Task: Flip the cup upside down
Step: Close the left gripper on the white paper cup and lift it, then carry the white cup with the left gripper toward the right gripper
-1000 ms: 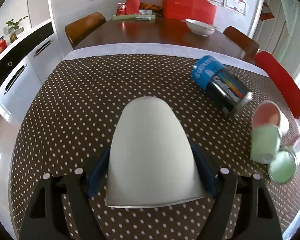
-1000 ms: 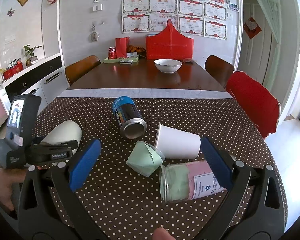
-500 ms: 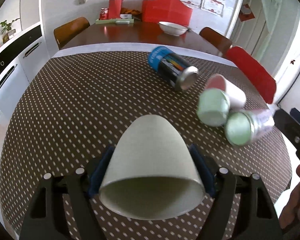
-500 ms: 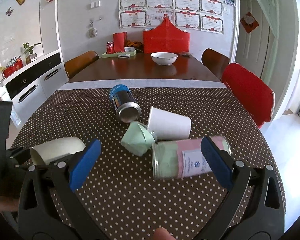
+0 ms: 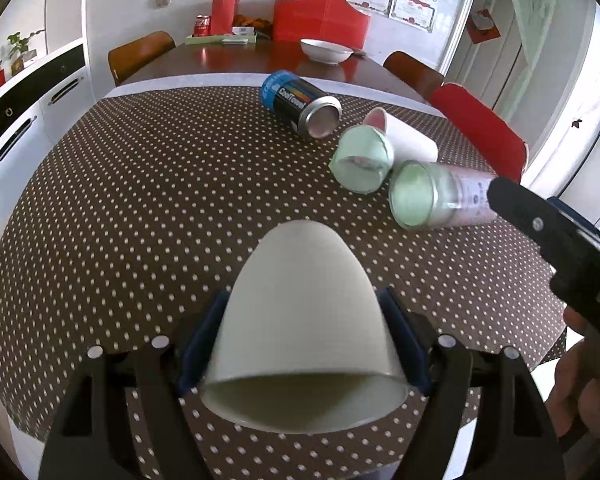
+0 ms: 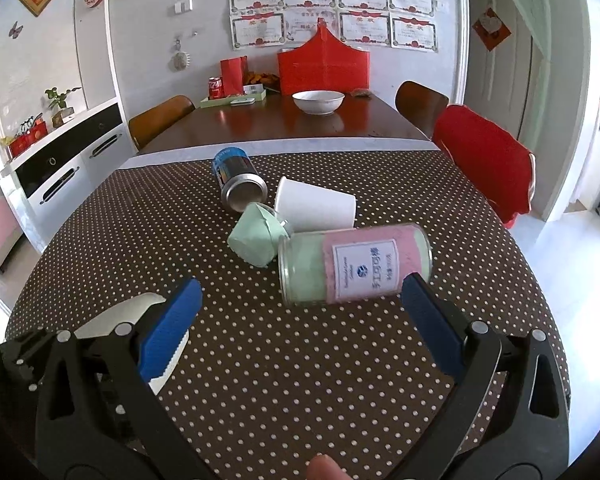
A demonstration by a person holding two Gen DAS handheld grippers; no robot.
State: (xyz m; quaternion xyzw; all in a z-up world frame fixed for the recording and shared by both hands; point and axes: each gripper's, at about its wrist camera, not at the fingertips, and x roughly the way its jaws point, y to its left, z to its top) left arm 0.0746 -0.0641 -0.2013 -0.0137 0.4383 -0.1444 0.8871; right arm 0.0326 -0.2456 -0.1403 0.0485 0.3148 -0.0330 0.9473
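Cup: my left tool (image 5: 304,344) pinches the white paper cup (image 5: 304,320) by its side walls near the rim, mouth tipped toward my camera, base pointing out over the polka-dot counter (image 5: 140,200).
Left tool: blue pads (image 5: 198,340) pressed on both flanks of the cup, firm hold.
Right tool: my right tool (image 6: 300,320) hangs spread wide and empty, above the counter near the pink-and-green tin (image 6: 356,264).
Handling: I judge it light and thin-walled, easy to crush, so gentle squeeze only. The stiffer rolled rim is the safest grip.
Clutter: a blue can (image 5: 300,102), a mint-green cup (image 5: 362,164) and another white cup (image 5: 406,140) lie on their sides, well apart from mine.
Progress: looks partway through the flip; mouth-down placement not yet done.
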